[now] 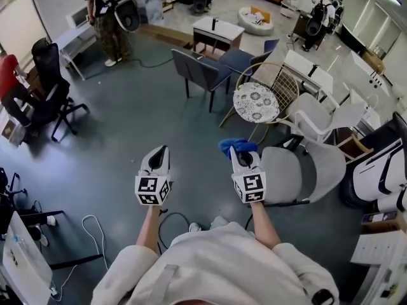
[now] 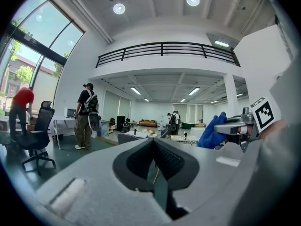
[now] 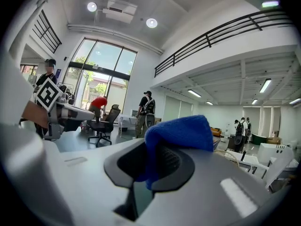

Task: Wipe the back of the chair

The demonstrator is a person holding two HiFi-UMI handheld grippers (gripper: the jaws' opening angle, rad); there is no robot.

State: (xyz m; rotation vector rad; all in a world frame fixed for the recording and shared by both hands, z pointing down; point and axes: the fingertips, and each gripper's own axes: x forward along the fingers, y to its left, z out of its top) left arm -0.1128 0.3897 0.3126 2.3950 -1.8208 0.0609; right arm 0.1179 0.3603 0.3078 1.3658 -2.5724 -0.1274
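Observation:
My right gripper [image 1: 240,150] is shut on a bunched blue cloth [image 1: 236,145], held in the air over the floor. In the right gripper view the blue cloth [image 3: 181,131] bulges up from between the jaws of the right gripper [image 3: 153,147]. A light grey office chair [image 1: 299,173] stands just right of that gripper, its seat toward me and its back farther right. My left gripper [image 1: 159,152] hangs level with the right one, about a hand's width to its left. In the left gripper view the left gripper [image 2: 153,142] is shut with nothing between its jaws.
A wire chair with a patterned round cushion [image 1: 256,101] stands beyond the cloth, and two dark blue chairs [image 1: 202,70] farther back. White chairs and desks [image 1: 318,116] crowd the right side. A black office chair [image 1: 51,84] stands far left, and a person [image 1: 109,18] stands at the back. Cables [image 1: 89,234] lie on the floor.

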